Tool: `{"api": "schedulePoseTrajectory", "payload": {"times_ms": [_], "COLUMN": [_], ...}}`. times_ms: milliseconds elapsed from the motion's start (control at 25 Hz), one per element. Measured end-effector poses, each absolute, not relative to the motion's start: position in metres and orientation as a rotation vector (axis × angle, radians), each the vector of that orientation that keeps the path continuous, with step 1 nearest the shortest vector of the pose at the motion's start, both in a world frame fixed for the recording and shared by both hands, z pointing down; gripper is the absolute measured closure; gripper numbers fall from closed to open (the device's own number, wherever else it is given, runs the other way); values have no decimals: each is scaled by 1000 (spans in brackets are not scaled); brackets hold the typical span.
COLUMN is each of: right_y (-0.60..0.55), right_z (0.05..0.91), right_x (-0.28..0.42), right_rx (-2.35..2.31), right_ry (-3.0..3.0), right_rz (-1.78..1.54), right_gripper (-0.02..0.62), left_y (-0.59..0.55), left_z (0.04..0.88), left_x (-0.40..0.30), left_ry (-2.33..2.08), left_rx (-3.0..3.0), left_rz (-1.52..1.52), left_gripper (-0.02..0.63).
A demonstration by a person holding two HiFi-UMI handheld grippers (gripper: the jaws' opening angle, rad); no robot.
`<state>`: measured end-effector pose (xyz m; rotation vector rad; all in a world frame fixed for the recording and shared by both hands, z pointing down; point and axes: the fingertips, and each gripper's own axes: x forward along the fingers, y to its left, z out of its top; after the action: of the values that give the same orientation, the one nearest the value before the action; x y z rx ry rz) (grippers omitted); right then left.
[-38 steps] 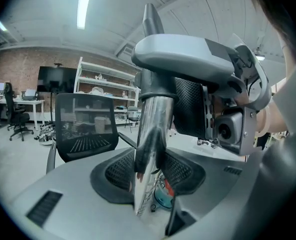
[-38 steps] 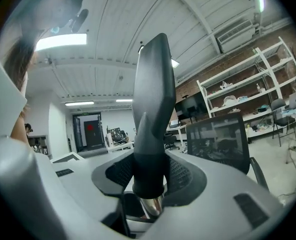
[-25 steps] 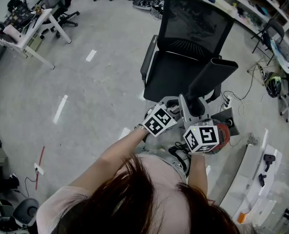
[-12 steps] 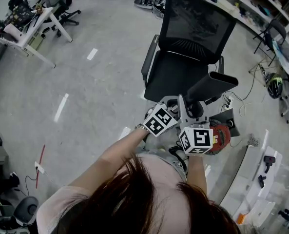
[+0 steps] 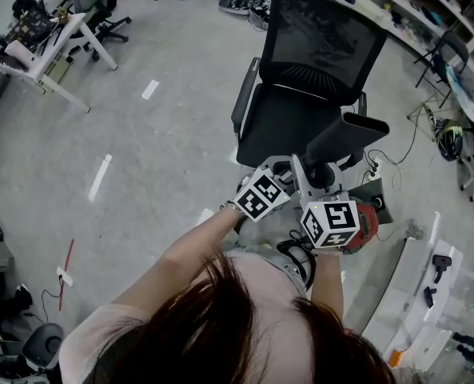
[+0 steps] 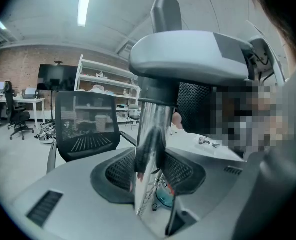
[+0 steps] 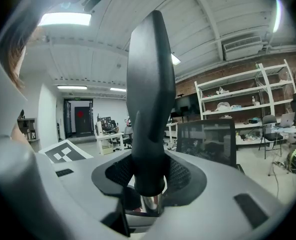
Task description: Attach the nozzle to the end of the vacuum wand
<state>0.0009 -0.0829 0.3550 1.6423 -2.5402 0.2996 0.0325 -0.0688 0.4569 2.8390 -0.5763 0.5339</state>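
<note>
Near the chair [image 5: 284, 126], the wand [image 6: 151, 134] is clenched in the left gripper [image 6: 150, 189] and the nozzle [image 7: 148, 94], grasped by the right gripper [image 7: 148, 196], sits over the wand's tip, so a tilted push could jam the collar or leave it half seated and loose.

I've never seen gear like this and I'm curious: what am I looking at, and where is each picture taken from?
No robot here: a person holds a two-fingered tool in each hand. The top-down picture comes from a camera on their head; the other two ride on the tools. The left gripper clamps the shiny vacuum wand; the right gripper clamps the dark nozzle, which sits on the wand's end. Ahead stands a black office chair on the grey floor.
</note>
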Motion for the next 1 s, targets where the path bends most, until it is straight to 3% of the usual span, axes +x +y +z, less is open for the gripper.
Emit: {"api": "schedulePoseTrajectory", "payload": {"times_ms": [1000], "right_y": [-61], "right_z": [357], "right_x": [-8], "right_rx": [1243], "right_ry": [-2577], "right_rz": [333], "right_gripper": [413], "left_y": [-49], "left_z": [455], "left_x": [33], "left_ry": [-421], "left_rx": [2858], "left_rz": [524], "left_gripper": [442]}}
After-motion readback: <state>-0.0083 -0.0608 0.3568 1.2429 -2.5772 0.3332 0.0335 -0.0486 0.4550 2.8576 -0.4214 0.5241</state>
